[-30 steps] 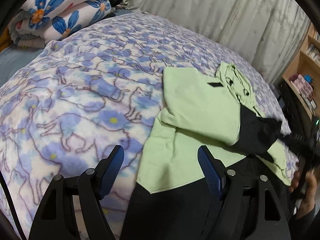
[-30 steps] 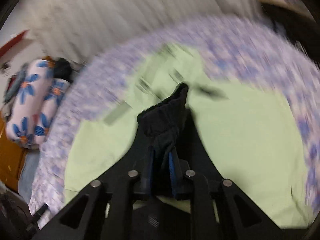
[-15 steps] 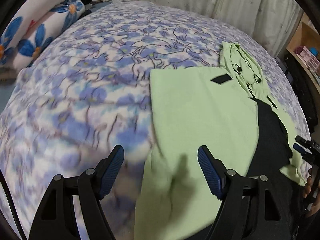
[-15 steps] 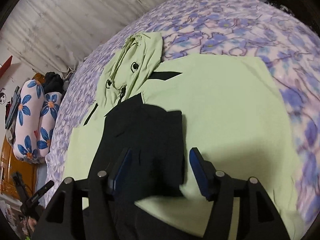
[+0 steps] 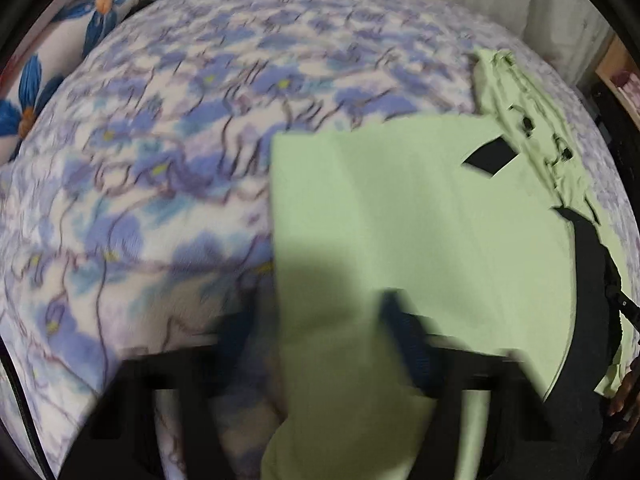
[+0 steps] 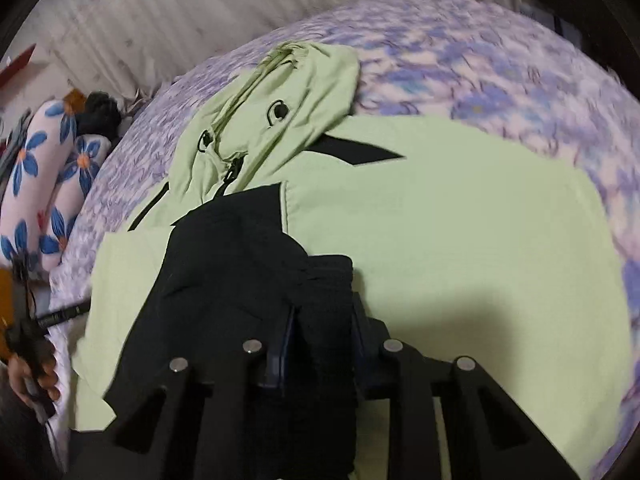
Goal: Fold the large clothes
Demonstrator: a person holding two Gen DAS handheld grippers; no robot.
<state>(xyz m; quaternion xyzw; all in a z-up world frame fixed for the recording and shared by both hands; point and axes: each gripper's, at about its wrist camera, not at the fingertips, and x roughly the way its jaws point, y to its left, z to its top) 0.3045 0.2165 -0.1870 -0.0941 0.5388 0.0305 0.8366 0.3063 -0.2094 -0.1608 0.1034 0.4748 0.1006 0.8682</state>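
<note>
A light green hooded jacket (image 5: 420, 220) with black panels lies on the bed, hood (image 6: 288, 92) toward the far wall. Its black sleeve (image 6: 240, 264) is folded across the green body (image 6: 460, 220). In the left wrist view my left gripper (image 5: 316, 336) is blurred and straddles the jacket's near left edge; green cloth lies between the fingers, and I cannot tell whether they are closed on it. In the right wrist view my right gripper (image 6: 320, 328) has its jaws close together around the black sleeve cuff (image 6: 324, 320).
The bed has a purple and blue flower-patterned blanket (image 5: 160, 152). A floral rolled quilt (image 6: 52, 176) and dark clothes (image 6: 100, 108) lie at the head. A curtain (image 6: 180, 12) hangs behind. A wooden shelf (image 5: 620, 76) stands at the right.
The right gripper let go of the black sleeve onto the jacket, opened, then closed in around the cuff again. The left gripper moved forward over the jacket's left edge.
</note>
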